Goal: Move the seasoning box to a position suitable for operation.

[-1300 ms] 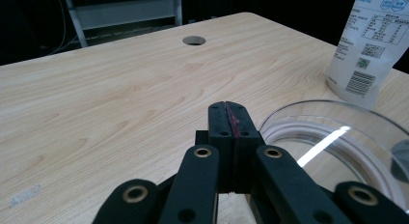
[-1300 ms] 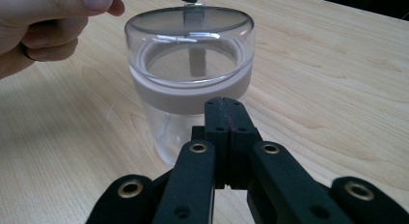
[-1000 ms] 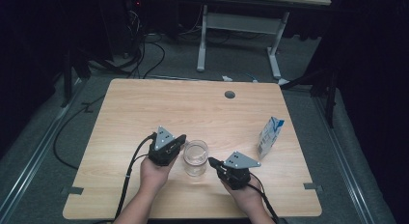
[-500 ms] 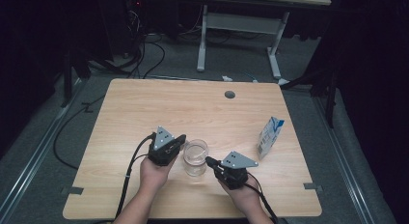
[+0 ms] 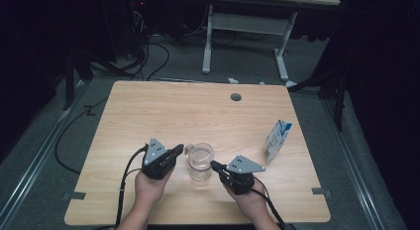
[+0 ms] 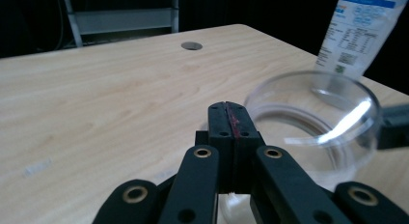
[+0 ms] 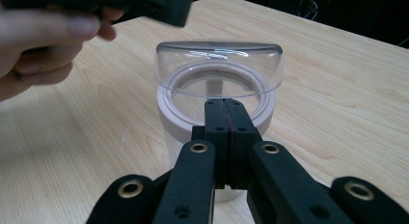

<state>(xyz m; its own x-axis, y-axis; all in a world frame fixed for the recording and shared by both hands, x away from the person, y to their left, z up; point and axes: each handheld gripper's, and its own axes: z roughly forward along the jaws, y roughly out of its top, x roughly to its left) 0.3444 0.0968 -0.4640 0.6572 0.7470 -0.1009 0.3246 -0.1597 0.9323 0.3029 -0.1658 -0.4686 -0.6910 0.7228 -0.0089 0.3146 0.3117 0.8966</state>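
Since a second ago: left gripper (image 5: 179, 149) nudged a little toward the jar (image 5: 200, 162); right gripper (image 5: 215, 165) and jar unmoved.

Far left: left gripper, jaws pressed together on nothing, tip just beside the jar's upper rim on its left.

Middle: jar near the table's (image 5: 148, 111) front edge, between the two grippers. Standing upright, long axis vertical, mouth pointing up. Clear lid (image 7: 218, 69) tipped up on the far rim, not seated flat.

Right of that: right gripper, jaws likewise closed and empty, tip at the jar's right side, low against the white collar (image 7: 169, 115). Contact hard to judge.

Far right: carton (image 5: 277, 141), upright, well apart.

Likely step: bracing the jar and working the lid. Best done with the right tip steady against the wall, left tip pushing gently at the lid, level, not downward, lest the jar tip or slide.
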